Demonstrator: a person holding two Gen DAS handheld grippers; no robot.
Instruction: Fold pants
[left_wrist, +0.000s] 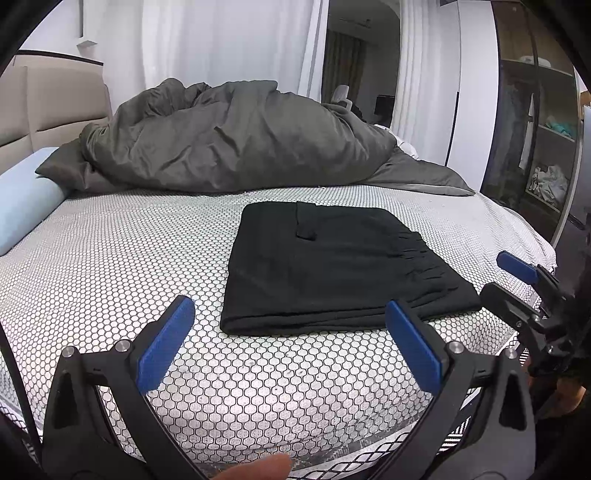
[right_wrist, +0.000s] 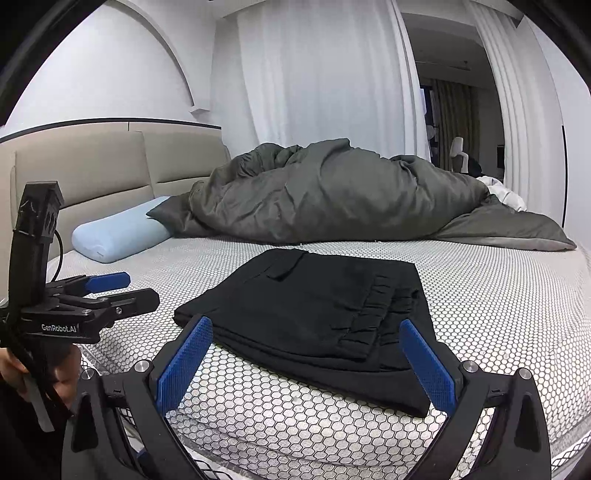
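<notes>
Black pants (left_wrist: 332, 269) lie folded into a flat rectangle on the honeycomb-patterned mattress (left_wrist: 129, 258), the gathered waistband toward the right. In the right wrist view the same pants (right_wrist: 314, 314) sit just ahead of the fingers. My left gripper (left_wrist: 290, 314) stands open near the bed's front edge, its blue pads empty, the pants' near fold just beyond them. My right gripper (right_wrist: 306, 332) is open too, held low over the pants' near edge with nothing gripped. Each gripper shows in the other's view: the right gripper (left_wrist: 506, 277) at the right edge, the left gripper (right_wrist: 136, 288) at the left.
A crumpled dark grey duvet (left_wrist: 240, 140) fills the back of the bed. A light blue pillow (right_wrist: 118, 229) lies by the beige headboard (right_wrist: 92, 166). White curtains hang behind. An open wardrobe (left_wrist: 535, 129) stands at the right. A fingertip (left_wrist: 255, 469) shows at the bottom.
</notes>
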